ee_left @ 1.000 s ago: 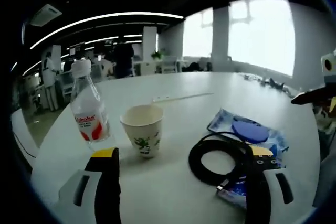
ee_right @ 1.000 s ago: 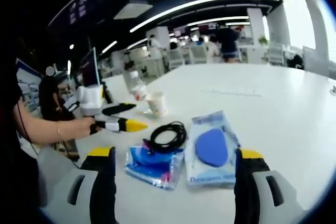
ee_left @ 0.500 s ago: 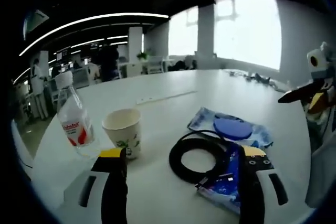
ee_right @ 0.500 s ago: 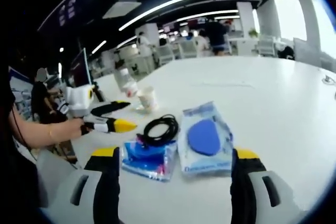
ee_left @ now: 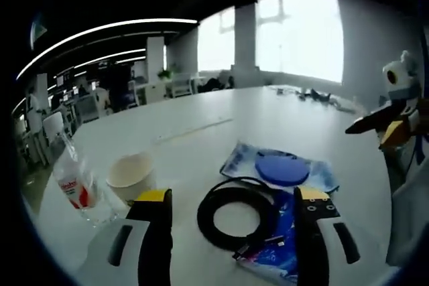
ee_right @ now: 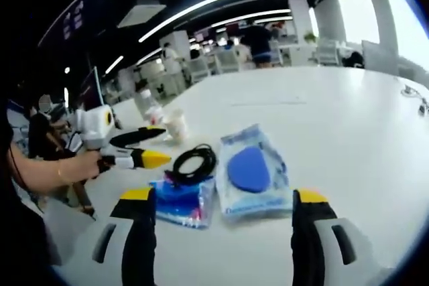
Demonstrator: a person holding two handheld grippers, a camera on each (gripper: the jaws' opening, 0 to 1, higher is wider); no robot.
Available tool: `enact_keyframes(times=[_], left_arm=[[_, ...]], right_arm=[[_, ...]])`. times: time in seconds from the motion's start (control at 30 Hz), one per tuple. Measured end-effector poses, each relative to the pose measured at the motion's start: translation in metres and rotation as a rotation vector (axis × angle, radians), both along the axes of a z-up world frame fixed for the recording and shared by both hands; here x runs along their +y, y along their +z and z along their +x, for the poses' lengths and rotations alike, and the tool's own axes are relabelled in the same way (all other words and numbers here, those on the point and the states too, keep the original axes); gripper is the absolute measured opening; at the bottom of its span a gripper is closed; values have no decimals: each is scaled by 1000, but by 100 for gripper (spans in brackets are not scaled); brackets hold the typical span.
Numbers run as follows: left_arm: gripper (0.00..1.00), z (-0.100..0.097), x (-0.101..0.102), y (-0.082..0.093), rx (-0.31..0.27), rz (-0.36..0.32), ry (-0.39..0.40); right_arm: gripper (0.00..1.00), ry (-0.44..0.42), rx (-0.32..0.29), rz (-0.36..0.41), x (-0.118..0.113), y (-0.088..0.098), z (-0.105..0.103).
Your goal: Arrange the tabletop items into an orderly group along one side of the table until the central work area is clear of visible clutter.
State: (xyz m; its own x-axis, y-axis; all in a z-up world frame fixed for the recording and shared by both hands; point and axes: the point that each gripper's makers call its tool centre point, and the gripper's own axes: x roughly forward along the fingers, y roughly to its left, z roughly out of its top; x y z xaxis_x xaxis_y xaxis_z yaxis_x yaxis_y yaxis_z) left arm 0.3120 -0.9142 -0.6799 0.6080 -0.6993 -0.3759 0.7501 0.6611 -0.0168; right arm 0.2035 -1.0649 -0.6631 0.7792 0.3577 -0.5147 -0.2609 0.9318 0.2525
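On the white table [ee_left: 268, 118] lies a black cable coil [ee_left: 234, 213], partly over a blue packet [ee_left: 276, 249]. Behind them is a clear packet with a blue disc [ee_left: 287, 169]. My left gripper [ee_left: 233, 197] is open, its jaws either side of the coil and just short of it. A paper cup [ee_left: 131, 177] and a water bottle [ee_left: 72, 183] stand to the left. In the right gripper view my right gripper [ee_right: 223, 196] is open, close before the blue packet [ee_right: 181, 199] and the clear packet [ee_right: 248, 169]. The coil [ee_right: 190, 162], cup [ee_right: 176, 125] and bottle [ee_right: 147, 105] lie beyond.
A person's hand [ee_right: 74, 169] holds the left gripper [ee_right: 137, 152] at the table's left edge. The right gripper [ee_left: 387, 118] shows at the far right of the left gripper view. A long white strip [ee_left: 194, 128] lies mid-table. Desks, chairs and people stand behind.
The left gripper view has swung right and nearer the coil, so the bottle and cup now sit lower left. The right gripper view has edged closer to the packets.
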Motion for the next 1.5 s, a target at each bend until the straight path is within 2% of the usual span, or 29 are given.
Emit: enact_keyframes(times=[0.13,0.23,0.37,0.53,0.7,0.83,1.0,1.07,1.23,1.33,1.4,1.5], left_arm=[[67,5,-9,3,0,-13,-11],[66,11,-15,3,-6,-16,-18],[65,19,-24,3,-11,-16,-22],[62,28,-37,1,-7,-29,-20],[59,40,-42,-2,-28,-8,-11],[57,48,-44,-6,-12,-3,4],[53,58,-51,-12,-1,20,6],[51,65,-51,-17,3,56,22],[47,73,-62,-21,33,59,7],[45,78,-65,-32,52,122,-17],[42,81,-67,-40,89,160,-27],[41,88,-70,-45,68,203,-36]], right_arm=[[79,-23,16,-21,-4,-8,-1],[78,-58,33,8,-6,-13,-1],[77,-84,43,-5,-10,-19,0],[74,-118,72,13,-13,-30,1],[72,-143,96,20,-13,-38,1],[70,-152,116,24,-14,-47,0],[67,-170,137,45,-11,-54,1],[65,-175,144,46,-11,-57,2],[62,-168,161,60,-5,-61,3],[60,-179,171,57,-4,-64,6],[59,-196,186,60,-3,-68,7],[57,-203,211,65,0,-74,9]])
